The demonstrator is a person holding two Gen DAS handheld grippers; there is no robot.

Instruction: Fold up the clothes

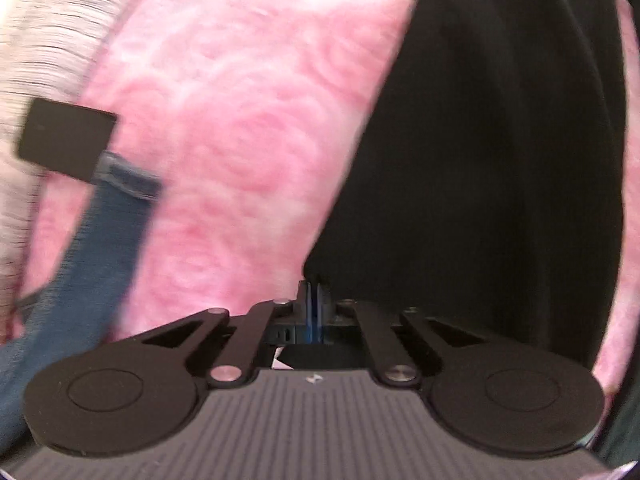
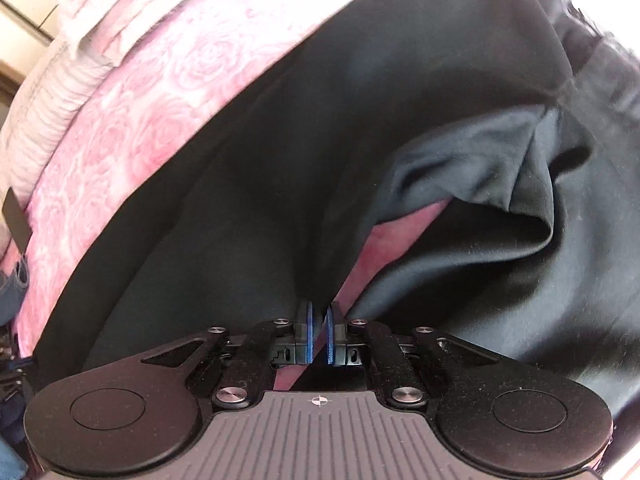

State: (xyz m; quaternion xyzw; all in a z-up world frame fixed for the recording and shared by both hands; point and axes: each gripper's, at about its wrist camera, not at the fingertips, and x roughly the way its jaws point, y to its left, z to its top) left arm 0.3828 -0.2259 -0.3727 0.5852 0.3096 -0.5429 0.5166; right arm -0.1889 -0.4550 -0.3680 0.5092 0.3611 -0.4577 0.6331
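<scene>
A: Black (image 2: 248,184) woven garment, smooth and faintly sheeny, spread on a pink rose-patterned bedspread (image 2: 120,128). Position?

B: In the right wrist view it fills the frame from 7 o'clock up to 2 o'clock; that is its long axis, a broad band slanting upward to the right. Its upper left edge runs straight along the pink. At 3 o'clock a fold has turned over, showing a greyer inner face, with a wedge of pink bedspread exposed beneath it.

A: And in the left wrist view?

B: The same black garment (image 1: 500,140) takes the right half, its long axis running from 6 o'clock toward 1 o'clock, its left edge slanting across the pink bedspread (image 1: 240,120). That picture is blurred.

A: Right gripper?

B: Right gripper (image 2: 319,334), at 6 o'clock, blue pads drawn nearly together on a pinch of the garment's edge beside the pink wedge. Cloth rises taut from the tips.

A: Left gripper?

B: Left gripper (image 1: 313,312), pads pressed together at the garment's lower corner at 6 o'clock. Whether cloth sits between them I cannot tell; the tips are dark against dark fabric.

A: Outlying items?

B: White ribbed cloth (image 1: 44,40) at 10 o'clock beyond the bedspread; a dark rectangular tag (image 1: 66,140) at 9 o'clock, attached to a blue fabric strap (image 1: 92,248) that drops toward 8 o'clock. In the right view, pale folded bedding (image 2: 92,40) at 10 o'clock.
</scene>
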